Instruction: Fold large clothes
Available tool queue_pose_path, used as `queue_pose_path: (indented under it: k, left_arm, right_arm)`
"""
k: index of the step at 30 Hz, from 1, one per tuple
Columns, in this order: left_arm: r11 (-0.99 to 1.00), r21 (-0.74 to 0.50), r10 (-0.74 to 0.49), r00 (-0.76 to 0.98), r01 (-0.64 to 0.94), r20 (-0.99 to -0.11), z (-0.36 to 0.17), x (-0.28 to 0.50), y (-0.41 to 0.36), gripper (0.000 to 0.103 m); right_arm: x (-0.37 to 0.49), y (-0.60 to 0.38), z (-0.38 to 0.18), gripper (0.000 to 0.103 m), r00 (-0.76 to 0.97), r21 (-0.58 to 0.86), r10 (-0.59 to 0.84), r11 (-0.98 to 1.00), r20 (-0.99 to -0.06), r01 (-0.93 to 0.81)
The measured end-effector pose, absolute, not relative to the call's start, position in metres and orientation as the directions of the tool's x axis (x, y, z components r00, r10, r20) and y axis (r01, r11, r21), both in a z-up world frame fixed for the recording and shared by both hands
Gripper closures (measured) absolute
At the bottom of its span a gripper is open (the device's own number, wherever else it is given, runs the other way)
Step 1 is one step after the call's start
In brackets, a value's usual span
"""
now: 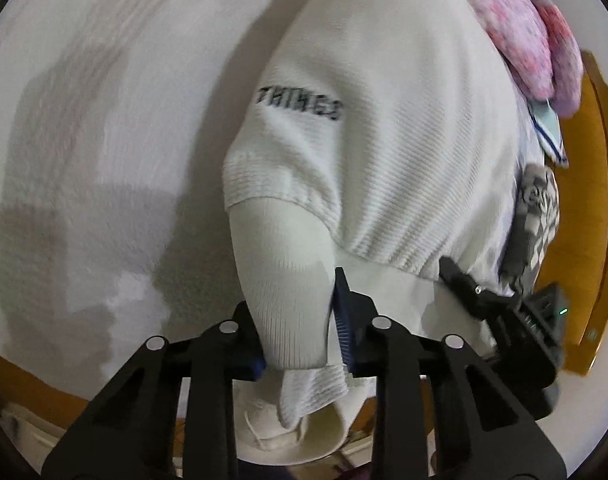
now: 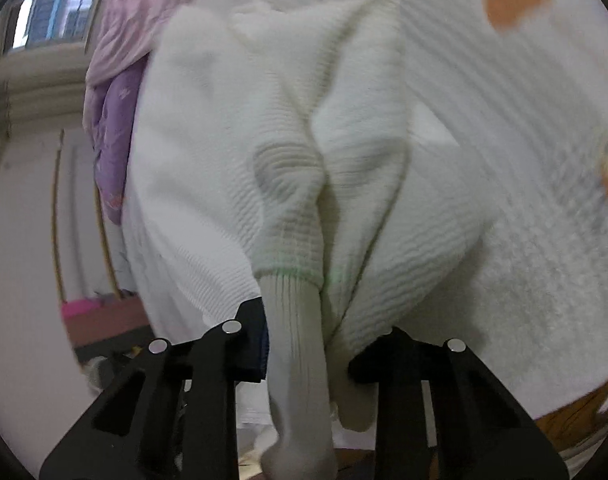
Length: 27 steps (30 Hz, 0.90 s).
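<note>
A white ribbed knit sweater [image 1: 383, 128] with a small dark word stitched on it hangs in front of me, lifted off a white textured bed cover [image 1: 84, 140]. My left gripper [image 1: 300, 332] is shut on its grey-white cuffed edge. The right gripper [image 1: 499, 304] shows at the lower right of the left wrist view, at the sweater's hem. In the right wrist view my right gripper [image 2: 307, 344] is shut on a ribbed cuff and bunched fabric of the sweater [image 2: 264, 140], which drapes away over the bed cover [image 2: 523, 220].
A pink and purple quilt [image 1: 535, 32] lies bunched at the far side of the bed; it also shows in the right wrist view [image 2: 116, 92]. A wooden bed frame [image 1: 583, 208] runs along the right. A window [image 2: 52, 12] and pale wall are at left.
</note>
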<state>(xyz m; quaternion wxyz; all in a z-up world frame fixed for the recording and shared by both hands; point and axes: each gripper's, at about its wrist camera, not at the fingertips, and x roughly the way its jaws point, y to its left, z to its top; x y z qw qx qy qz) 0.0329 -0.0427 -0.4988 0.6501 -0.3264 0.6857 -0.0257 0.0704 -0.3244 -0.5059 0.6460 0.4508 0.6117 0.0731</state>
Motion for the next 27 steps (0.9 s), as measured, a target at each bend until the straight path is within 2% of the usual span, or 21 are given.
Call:
queue_pose_path:
  k: [5,10,18,27]
  left_arm:
    - [0.824,-0.477,-0.474,0.088,-0.305,-0.876,-0.450,0.048,-0.042,0.080]
    - [0.830,-0.520,-0.493,0.171,-0.201,-0.853,-0.378,0.065,-0.036,0.080]
    - [0.838,-0.543,-0.512,0.265,-0.057,-0.817,-0.268,0.081,-0.026,0.080]
    - [0.828,-0.552,-0.558,0.255,0.103,-0.789,-0.209,0.077,-0.077,0.080]
  right_arm:
    - [0.079,-0.308,-0.444,0.080,0.283,0.643,0.577,0.680,-0.766,0.353]
    - [0.088,-0.299,-0.376,0.080,0.363,0.663,0.563,0.697,-0.742,0.275]
    - [0.065,-0.305,-0.297,0.081,0.454,0.709,0.561,0.648,-0.692,0.281]
    - [0.042,-0.353,-0.242,0.081,0.524,0.723,0.517,0.600,-0.677,0.343]
